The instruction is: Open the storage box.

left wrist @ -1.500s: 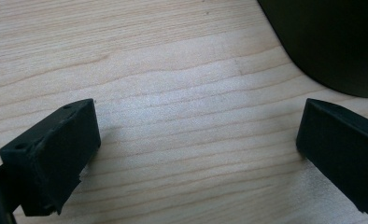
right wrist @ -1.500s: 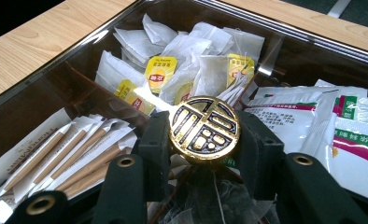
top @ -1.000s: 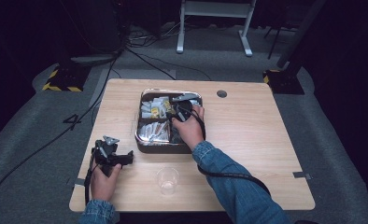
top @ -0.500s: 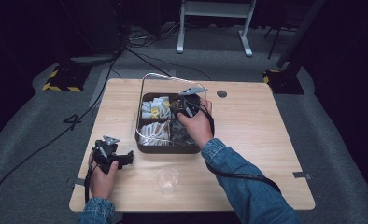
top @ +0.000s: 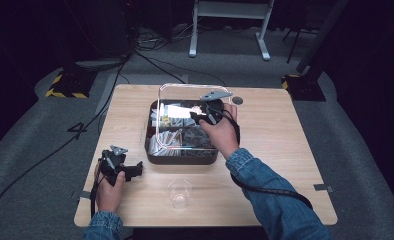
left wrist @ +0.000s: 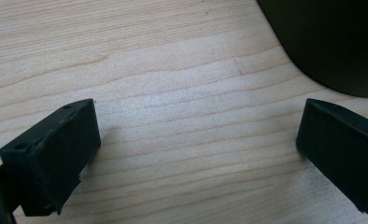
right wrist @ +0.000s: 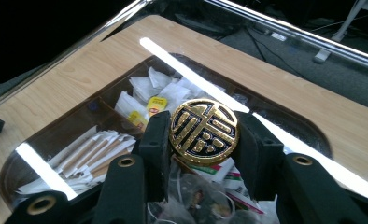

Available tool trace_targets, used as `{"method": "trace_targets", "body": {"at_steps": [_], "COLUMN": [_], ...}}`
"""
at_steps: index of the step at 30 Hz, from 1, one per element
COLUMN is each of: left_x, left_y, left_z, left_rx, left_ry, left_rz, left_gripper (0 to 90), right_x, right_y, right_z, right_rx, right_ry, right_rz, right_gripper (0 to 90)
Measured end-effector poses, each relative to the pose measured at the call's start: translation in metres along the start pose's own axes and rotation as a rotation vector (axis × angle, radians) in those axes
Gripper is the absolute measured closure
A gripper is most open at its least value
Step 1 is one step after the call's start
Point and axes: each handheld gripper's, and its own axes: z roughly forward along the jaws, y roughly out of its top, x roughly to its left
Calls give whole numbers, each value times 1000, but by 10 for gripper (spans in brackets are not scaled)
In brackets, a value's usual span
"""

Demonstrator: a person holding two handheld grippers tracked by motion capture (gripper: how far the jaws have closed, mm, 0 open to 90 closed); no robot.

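A dark box (top: 180,156) of tea bags and sachets sits mid-table. Its clear lid (top: 185,120) hangs tilted above it, held by a round black-and-gold knob (right wrist: 203,130). My right gripper (right wrist: 203,135) is shut on that knob, one pad on each side; in the high view it (top: 201,116) hovers over the box's right half. White sachets (right wrist: 93,154) and yellow-tagged tea bags (right wrist: 152,105) show through the lid (right wrist: 102,107). My left gripper (top: 135,170) rests on the table left of the box, and it (left wrist: 196,149) is open over bare wood beside the box's corner (left wrist: 331,42).
A clear plastic cup (top: 179,192) stands near the table's front edge, in front of the box. A round cable hole (top: 237,100) lies at the back of the wooden table (top: 285,150). Dark floor, cables and a white stand surround the table.
The right gripper has risen with the knob, and the clear lid has come up off the box. The left hand has stayed still.
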Motion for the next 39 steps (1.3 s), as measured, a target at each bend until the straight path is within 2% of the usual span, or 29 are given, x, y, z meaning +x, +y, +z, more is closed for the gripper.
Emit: {"method": "trace_targets", "body": {"at_steps": [2, 11, 16, 29, 34, 39], "left_x": [0, 0, 0, 1, 2, 2], "left_y": [0, 0, 0, 0, 0, 0], "left_z": [0, 0, 0, 0, 0, 0], "left_rx": [0, 0, 0, 2, 3, 2], "left_ry": [0, 0, 0, -12, -18, -18], "left_rz": [0, 0, -1, 5, 10, 11], "left_gripper": [1, 1, 1, 1, 1, 0], "right_x": [-2, -28, -37, -73, -83, -100], "right_y": [0, -2, -4, -18, -22, -28], "right_z": [-2, -29, -39, -75, -83, -94], "right_rx": [-1, -16, -20, -20, -14, -11], "right_ry": [-1, -50, -67, -108, -120, -131], "right_rz": [2, 10, 14, 33, 38, 61], "right_gripper": [589, 589, 589, 588, 589, 589]}}
